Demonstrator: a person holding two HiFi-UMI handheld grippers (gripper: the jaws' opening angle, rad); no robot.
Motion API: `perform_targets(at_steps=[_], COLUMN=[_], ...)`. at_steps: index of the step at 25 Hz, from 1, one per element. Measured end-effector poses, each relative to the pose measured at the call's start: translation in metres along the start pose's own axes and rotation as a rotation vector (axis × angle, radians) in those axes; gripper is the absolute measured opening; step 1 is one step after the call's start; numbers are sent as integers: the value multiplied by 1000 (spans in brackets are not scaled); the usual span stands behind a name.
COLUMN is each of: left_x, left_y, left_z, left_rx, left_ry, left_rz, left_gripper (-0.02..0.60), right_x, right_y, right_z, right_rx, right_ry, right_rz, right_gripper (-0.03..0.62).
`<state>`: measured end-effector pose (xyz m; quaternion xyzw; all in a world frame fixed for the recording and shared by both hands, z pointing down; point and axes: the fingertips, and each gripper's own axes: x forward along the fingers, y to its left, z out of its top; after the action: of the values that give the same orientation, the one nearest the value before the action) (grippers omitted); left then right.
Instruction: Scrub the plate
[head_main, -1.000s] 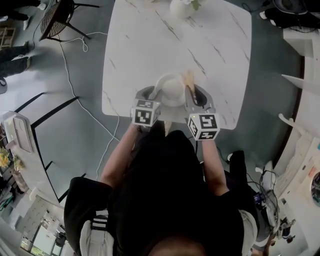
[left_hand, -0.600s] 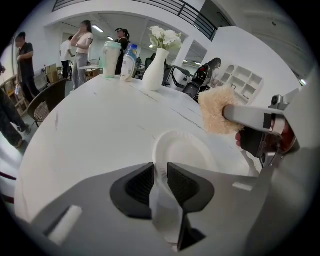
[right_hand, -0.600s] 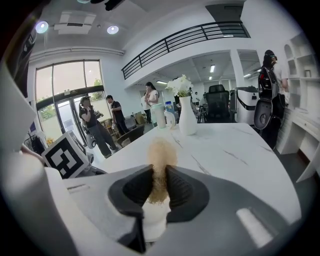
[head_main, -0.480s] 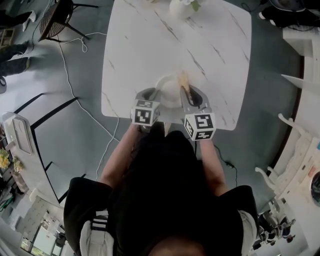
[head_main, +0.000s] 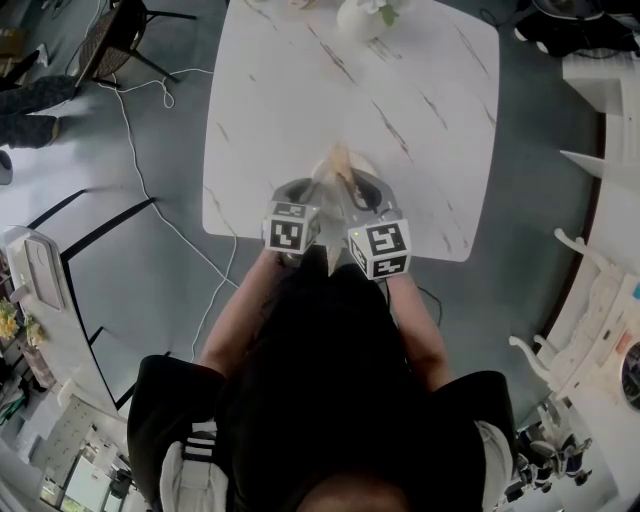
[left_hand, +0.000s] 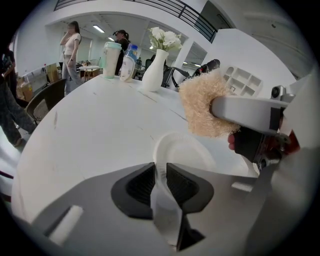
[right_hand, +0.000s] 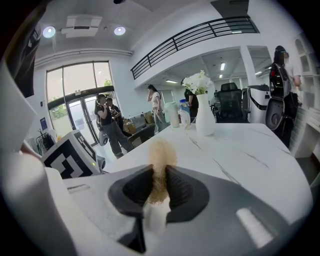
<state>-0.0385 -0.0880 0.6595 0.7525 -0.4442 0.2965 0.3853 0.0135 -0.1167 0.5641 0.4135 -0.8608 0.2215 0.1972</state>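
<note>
Jaws, left gripper view: left gripper (left_hand: 160, 172), just closing, pinches the near rim of the small round white plate (left_hand: 186, 150).
Right gripper view: right gripper (right_hand: 159, 182) clamps the tan fibrous scrubbing pad (right_hand: 161, 155).
Head view: pad over plate, near the edge of the white marbled table (head_main: 350, 80).

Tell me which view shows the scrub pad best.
Left gripper view: the scrub pad shows broadside, fibrous and tan, above the plate. Right gripper view sees it edge-on, pinched in the right gripper. Head view gives only a small tan blur.
</note>
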Motion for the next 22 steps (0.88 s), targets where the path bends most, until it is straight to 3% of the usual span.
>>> perform_targets(at_steps=[10,22], left_x=[2,1], left_y=[-1,1], left_z=[1,1], left_rx=[-2,-13], left_ry=[-10,-21], left_rz=[6,3], left_gripper=[78,77], right_x=[29,36], right_y=[18,15], right_z=[-25,-44], right_rx=[2,14], right_ry=[88,129], right_rz=[80,75], right_gripper=[67,66])
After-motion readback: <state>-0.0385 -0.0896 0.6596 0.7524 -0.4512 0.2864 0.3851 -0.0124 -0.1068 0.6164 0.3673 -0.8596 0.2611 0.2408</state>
